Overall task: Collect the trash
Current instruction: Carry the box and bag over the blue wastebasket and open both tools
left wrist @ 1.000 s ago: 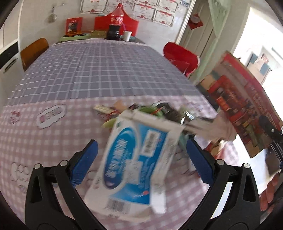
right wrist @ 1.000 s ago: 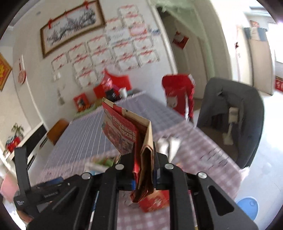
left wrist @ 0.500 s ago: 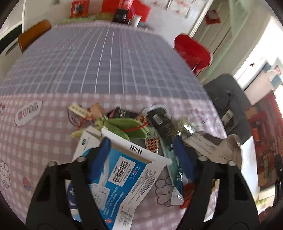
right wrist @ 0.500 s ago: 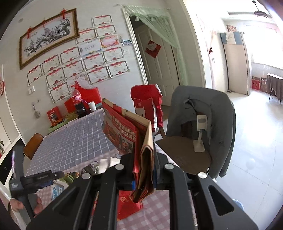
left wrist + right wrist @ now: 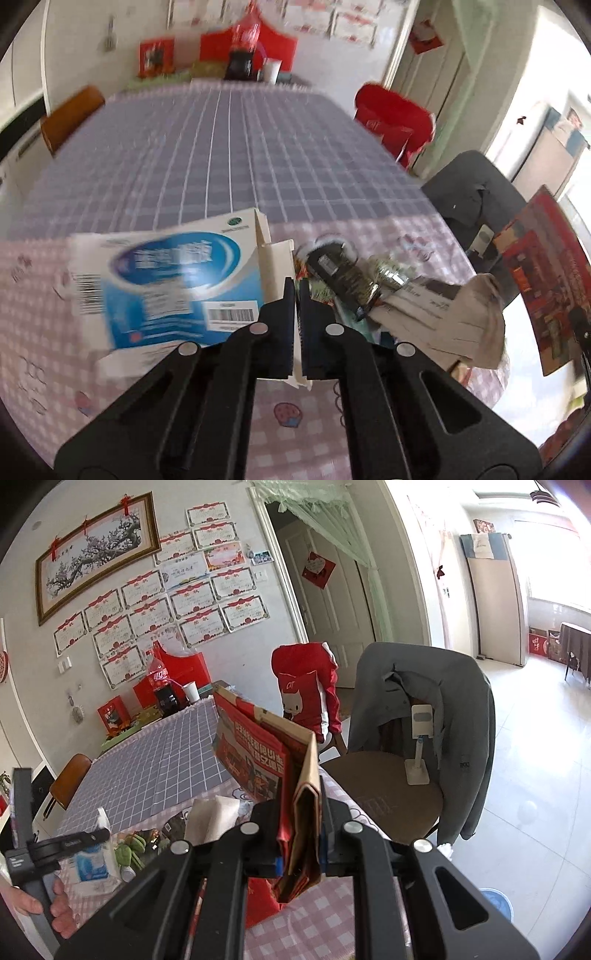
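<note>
My left gripper [image 5: 297,291] clamped on white flap of blue carton [image 5: 162,284], carton lifted over pink tablecloth [image 5: 288,435], trash pile [image 5: 354,277] just right of it, my right gripper [image 5: 301,821] pinching red cardboard [image 5: 258,753] upright above table edge

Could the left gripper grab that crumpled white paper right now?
Probably not: the left gripper is shut on the blue-and-white cardboard box, though the crumpled white paper lies unobstructed just to its right.

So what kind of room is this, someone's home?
Most likely a home dining room: a long table under a checked cloth, chairs with a jacket draped over one, and framed certificates covering the wall.
</note>
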